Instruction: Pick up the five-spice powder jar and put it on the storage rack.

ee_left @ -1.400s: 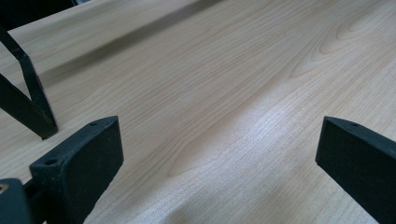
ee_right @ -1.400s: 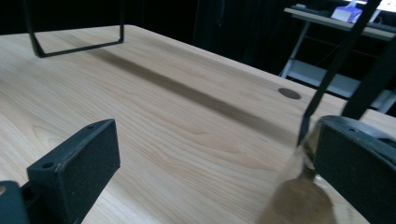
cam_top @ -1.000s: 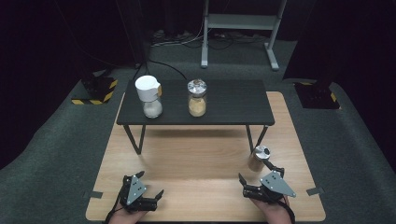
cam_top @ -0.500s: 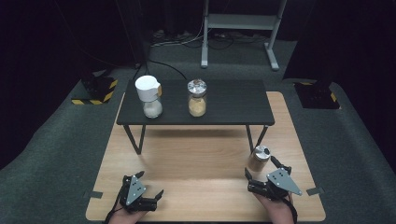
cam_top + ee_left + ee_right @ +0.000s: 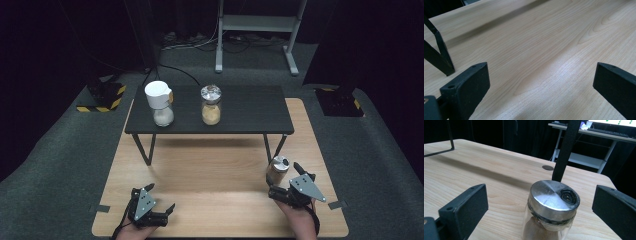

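Jar: (image 5: pixel 551 207) small glass shaker, metal lid, brown powder inside; stands upright on the wooden board (image 5: pixel 210 165), at about 11 o'clock just ahead of the right gripper (image 5: pixel 292 187).
Right gripper: jaws wide apart, holding nothing; the jar sits between them, untouched.
Step, as I judge it: grasping the jar. Centre it, drop below the lid, close on the glass.
Left gripper: (image 5: pixel 147 207) jaws wide, empty, low over the board.
Counter: (image 5: pixel 250 110) black, at 12 o'clock, carrying two more jars.
Hard to tell: the jar's base is cut off; the lid's dark mark is unclear.
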